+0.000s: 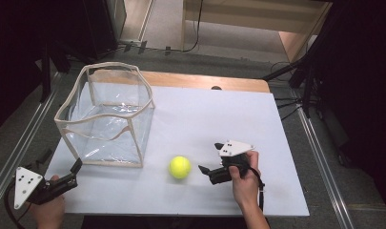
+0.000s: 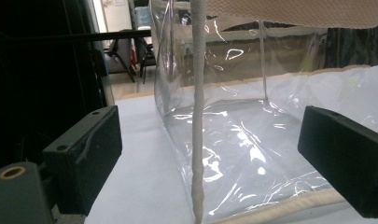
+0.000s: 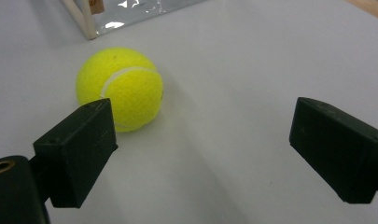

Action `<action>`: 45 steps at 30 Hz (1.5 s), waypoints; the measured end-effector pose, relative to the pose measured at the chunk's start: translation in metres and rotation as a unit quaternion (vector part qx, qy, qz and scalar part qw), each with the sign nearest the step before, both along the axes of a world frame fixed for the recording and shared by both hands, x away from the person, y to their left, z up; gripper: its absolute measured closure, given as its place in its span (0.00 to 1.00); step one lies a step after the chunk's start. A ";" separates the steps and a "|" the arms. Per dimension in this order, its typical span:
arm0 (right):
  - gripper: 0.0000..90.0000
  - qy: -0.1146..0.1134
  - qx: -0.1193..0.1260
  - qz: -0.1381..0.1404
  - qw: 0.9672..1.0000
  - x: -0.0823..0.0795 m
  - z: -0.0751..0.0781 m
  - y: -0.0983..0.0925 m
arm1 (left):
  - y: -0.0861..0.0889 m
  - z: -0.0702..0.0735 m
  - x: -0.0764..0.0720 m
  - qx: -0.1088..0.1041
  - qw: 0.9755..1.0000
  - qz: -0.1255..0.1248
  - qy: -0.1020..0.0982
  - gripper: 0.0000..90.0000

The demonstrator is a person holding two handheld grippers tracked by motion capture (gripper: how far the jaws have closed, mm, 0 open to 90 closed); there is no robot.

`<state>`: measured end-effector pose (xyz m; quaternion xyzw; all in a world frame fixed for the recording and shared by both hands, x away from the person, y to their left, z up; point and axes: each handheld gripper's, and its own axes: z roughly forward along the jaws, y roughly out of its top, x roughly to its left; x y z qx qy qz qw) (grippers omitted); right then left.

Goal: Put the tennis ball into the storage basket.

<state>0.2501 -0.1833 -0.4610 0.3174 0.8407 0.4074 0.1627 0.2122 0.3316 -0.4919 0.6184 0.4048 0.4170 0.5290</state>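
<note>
A yellow tennis ball (image 1: 179, 167) lies on the white table top (image 1: 219, 119), just beside the front right corner of a clear plastic bag (image 1: 107, 114) with cream fabric edges, but it does not touch the bag. The bag stands open at the top on the left part of the table.

The right gripper (image 1: 210, 157) is low over the table, near the ball and to the right of it. Its jaws are wide apart and they hold nothing. In the right gripper view the ball (image 3: 120, 87) sits ahead of the one jaw on the left of that picture, not between the two jaws.

The left gripper (image 1: 75, 172) is at the front left corner of the table, near the front left corner of the bag. Its jaws are also wide open and empty. In the left gripper view a cream vertical seam of the bag (image 2: 198, 140) stands between the jaws, without touching them.
</note>
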 end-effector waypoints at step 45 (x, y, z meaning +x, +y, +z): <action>0.07 0.085 -0.060 0.102 0.989 0.019 -0.023 0.071 | 0.000 0.000 0.000 -0.002 1.000 -0.001 -0.001 0.08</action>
